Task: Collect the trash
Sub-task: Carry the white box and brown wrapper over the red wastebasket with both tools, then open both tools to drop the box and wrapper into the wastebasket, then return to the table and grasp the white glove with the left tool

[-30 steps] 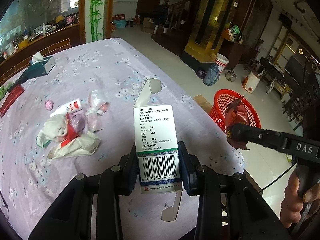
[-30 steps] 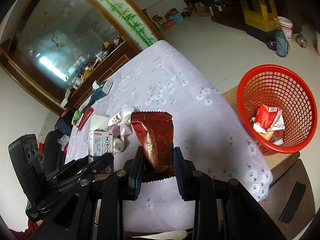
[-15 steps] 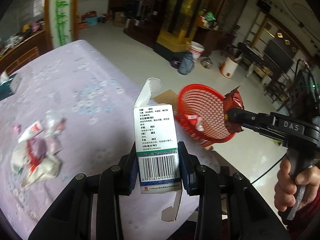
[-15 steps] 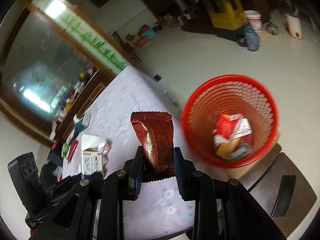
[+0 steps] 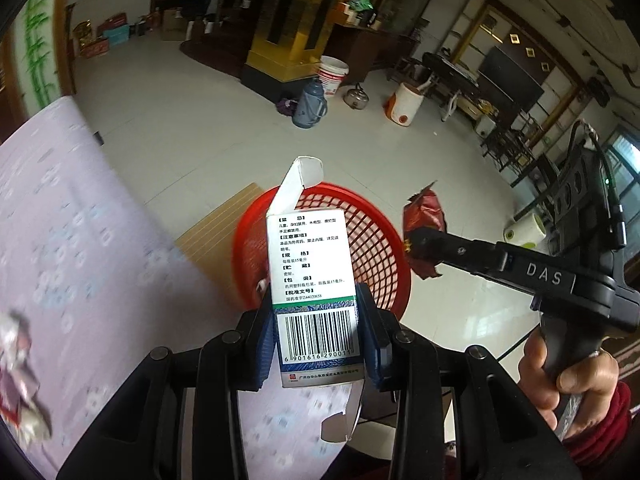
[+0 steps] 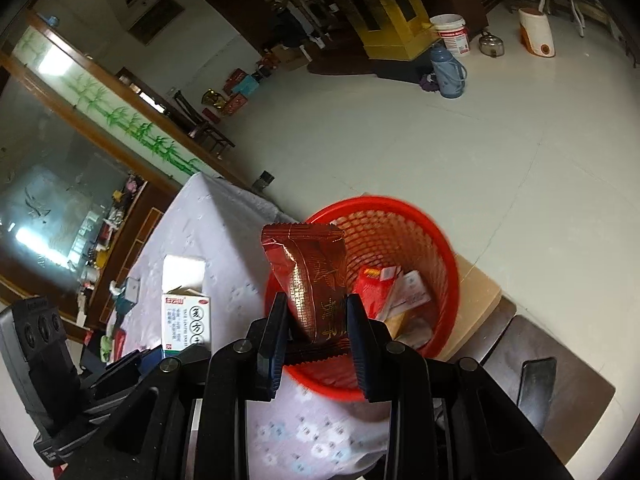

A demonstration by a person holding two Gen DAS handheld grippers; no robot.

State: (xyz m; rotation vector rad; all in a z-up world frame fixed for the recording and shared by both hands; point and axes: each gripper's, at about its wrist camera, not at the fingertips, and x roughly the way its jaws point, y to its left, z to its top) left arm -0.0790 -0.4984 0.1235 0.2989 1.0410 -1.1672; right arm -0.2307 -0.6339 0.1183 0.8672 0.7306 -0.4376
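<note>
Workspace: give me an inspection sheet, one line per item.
Surface: table under a lilac floral cloth.
Job's things: medicine box with its top flap open; red snack wrapper; red mesh basket beside the table edge, already holding cartons and paper.
Clutter: crumpled wrappers at the table's left edge, blurred.
Grippers: left hand-held gripper shut on the medicine box; right hand-held gripper shut on the snack wrapper.
Cables: black cable below the right hand-held gripper.
Surroundings: tiled floor, blue thermos, white bucket, kettle.
</note>
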